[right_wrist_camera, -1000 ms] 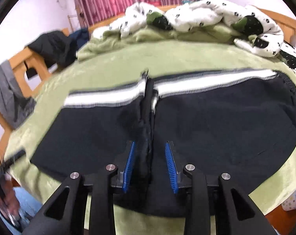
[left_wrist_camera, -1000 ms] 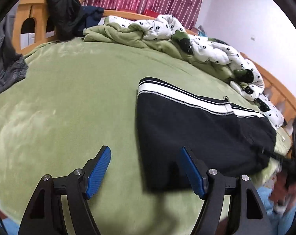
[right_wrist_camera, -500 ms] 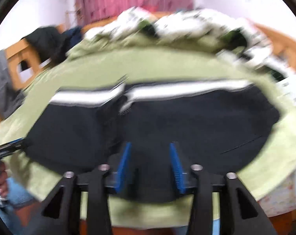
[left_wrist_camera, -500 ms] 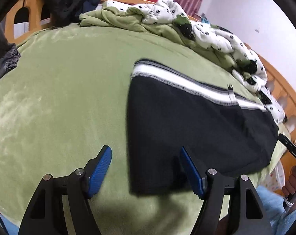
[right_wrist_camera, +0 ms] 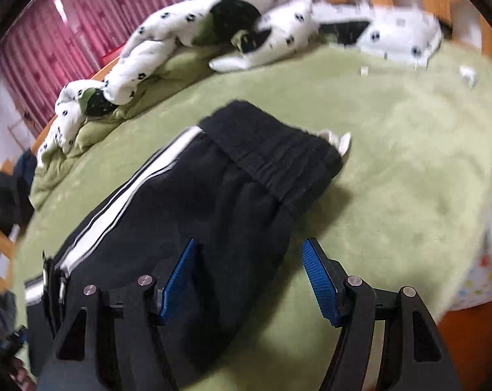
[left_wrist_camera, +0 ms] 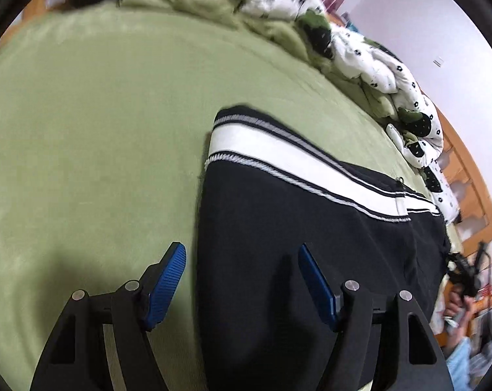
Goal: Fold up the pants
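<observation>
The black track pants (left_wrist_camera: 311, 244) are lying flat on the green fleece blanket (left_wrist_camera: 99, 123) that is covering the bed, close to its near edge. A broad white stripe (left_wrist_camera: 278, 159) edged with thin white lines is running along the far side of the fabric, and in the right wrist view the gathered elastic waistband (right_wrist_camera: 272, 153) is sitting toward the middle of the blanket, with a pale drawstring end (right_wrist_camera: 338, 141) poking out beside it.

The left gripper (left_wrist_camera: 242, 280) is hanging over the pants' outer edge with its jaws closing slightly but standing wide apart: one blue pad (left_wrist_camera: 166, 285) is over bare blanket, the other is over black cloth, and neither is pressing on anything. The right gripper (right_wrist_camera: 249, 283) is hovering above the waist end with its jaws opening; the edge of the pants is lying between them, yet the blue pads (right_wrist_camera: 320, 285) are not gripping it.

Along the bed's far edge a white quilt with black flower prints (right_wrist_camera: 187, 29) is lying bunched together with a crumpled green blanket (left_wrist_camera: 197, 3). A wooden bed frame (left_wrist_camera: 473, 202) is showing past the quilt, and pink striped curtains (right_wrist_camera: 66, 32) are hanging behind. At the right edge of the left wrist view, a hand (left_wrist_camera: 457, 306) is holding a dark handle, though blur is hiding the details.
</observation>
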Motion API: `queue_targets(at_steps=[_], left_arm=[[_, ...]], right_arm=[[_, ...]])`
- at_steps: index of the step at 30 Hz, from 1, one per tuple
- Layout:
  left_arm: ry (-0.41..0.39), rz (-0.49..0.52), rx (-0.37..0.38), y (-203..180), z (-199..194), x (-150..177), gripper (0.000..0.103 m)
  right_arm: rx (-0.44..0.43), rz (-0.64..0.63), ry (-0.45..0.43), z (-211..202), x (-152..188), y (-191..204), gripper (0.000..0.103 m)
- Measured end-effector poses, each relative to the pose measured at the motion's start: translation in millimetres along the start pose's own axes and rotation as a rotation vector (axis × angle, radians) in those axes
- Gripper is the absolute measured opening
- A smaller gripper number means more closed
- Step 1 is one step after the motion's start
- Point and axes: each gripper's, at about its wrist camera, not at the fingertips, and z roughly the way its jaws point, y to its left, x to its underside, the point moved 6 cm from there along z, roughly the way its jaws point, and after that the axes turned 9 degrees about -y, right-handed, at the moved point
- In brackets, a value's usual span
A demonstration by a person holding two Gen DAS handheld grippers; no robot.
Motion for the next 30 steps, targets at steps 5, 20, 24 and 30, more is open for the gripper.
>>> queue_targets(at_steps=[5, 20, 24, 30], left_arm=[[0.026, 0.022, 0.035, 2.6, 16.7, -9.1, 0.058], [-0.128, -0.095, 0.164, -39.3, -34.9, -69.1, 0.009], [-0.187, -0.078, 0.181, -39.4, -64.9, -98.9, 0.009], [-0.255, -0.067, 0.020, 35.7, -112.7, -134.7, 0.010]], right_arm=[[-0.068, 0.091, 0.004, 39.1, -1.1, 0.3, 0.071], [-0.113, -0.209, -0.361, -87.8, -63.7, 153.7, 0.034], [-0.165, -0.248, -0.394, -121.8, -83.1, 214.6, 0.034], [-0.306, -0.210, -0.384, -135.4, -76.2, 279.6, 0.034]])
